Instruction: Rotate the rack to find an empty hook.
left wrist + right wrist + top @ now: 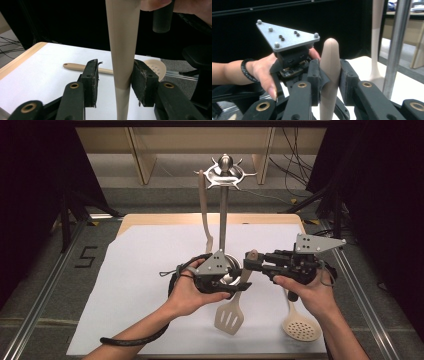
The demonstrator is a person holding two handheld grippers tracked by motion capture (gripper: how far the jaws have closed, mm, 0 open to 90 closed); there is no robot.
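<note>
My right gripper (329, 80) pinches the slotted spatula (230, 316) handle's tip; my left gripper (113, 82) gapes, one pad touching; I'd square it, then squeeze

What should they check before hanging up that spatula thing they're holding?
1. Right gripper clamped on the top of the slotted spatula handle: ok, both jaws press on it.
2. Left gripper clamped lower on the handle: not ok, one jaw touches and the other stands off with a gap.
3. Free hook on the rack: ok, one beige utensil hangs there and other hooks look bare.
4. Hanging hole in the spatula handle: cannot tell.
5. Skimmer out of the way: ok, it lies flat on the table near the right hand.
</note>
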